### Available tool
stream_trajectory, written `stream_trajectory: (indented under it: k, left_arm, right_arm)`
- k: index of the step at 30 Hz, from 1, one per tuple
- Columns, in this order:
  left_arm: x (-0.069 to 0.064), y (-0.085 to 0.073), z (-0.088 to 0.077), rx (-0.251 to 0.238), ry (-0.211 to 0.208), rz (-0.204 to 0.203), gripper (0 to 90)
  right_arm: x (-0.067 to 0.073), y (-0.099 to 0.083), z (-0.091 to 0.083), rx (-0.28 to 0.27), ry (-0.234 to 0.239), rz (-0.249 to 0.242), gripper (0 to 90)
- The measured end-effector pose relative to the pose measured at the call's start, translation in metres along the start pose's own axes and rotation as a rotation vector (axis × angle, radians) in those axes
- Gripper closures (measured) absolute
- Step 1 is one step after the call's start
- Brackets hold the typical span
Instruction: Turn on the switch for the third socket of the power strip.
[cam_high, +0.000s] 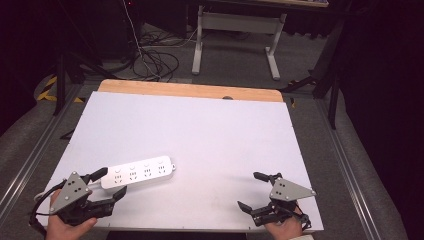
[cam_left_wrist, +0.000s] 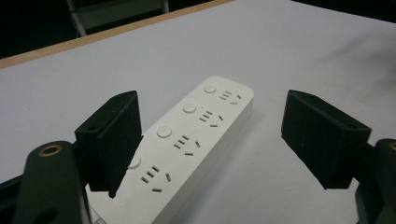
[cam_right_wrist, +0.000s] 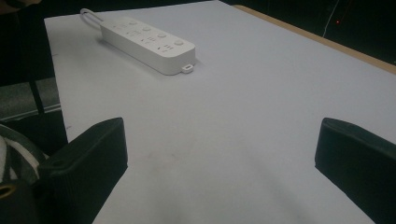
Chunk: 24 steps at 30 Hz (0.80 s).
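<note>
A white power strip (cam_high: 140, 172) with several sockets and round buttons lies on the white table top (cam_high: 210, 130) near the front left. Its near end sits between the jaws of my left gripper (cam_high: 112, 183), which stand wide apart. In the left gripper view the strip (cam_left_wrist: 187, 144) runs away from me, close to the left pad (cam_left_wrist: 114, 140) and well apart from the right pad (cam_left_wrist: 322, 135); neither pad presses on it. My right gripper (cam_high: 248, 190) rests near the front right, open with nothing between its jaws. The right gripper view has the strip (cam_right_wrist: 147, 42) far off.
A wooden strip (cam_high: 190, 90) borders the table's far edge. Beyond it on the floor are a white desk frame (cam_high: 235, 30) and loose cables (cam_high: 155, 60). Black stands (cam_high: 60, 80) flank the table. Bare white surface lies between the two grippers.
</note>
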<state>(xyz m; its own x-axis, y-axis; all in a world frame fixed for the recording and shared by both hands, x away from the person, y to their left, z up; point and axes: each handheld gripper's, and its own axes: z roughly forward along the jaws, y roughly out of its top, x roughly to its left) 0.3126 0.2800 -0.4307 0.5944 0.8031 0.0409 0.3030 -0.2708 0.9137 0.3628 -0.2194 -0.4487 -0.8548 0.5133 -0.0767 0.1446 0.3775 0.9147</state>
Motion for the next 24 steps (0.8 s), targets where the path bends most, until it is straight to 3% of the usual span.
stream_trajectory:
  k: [7, 21, 24]
  left_arm:
    - [0.003, 0.010, 0.001, 0.008, 0.000, -0.015, 21.9]
    - [0.004, 0.035, 0.015, 0.028, -0.024, 0.016, 22.8]
    - [0.005, 0.040, 0.018, 0.032, -0.027, 0.007, 22.8]
  right_arm:
    - [0.000, 0.000, 0.000, -0.001, 0.005, 0.005, 3.1]
    - [-0.001, -0.001, 0.000, 0.000, 0.014, 0.013, 3.4]
    - [-0.001, -0.001, 0.000, 0.001, 0.015, 0.012, 3.4]
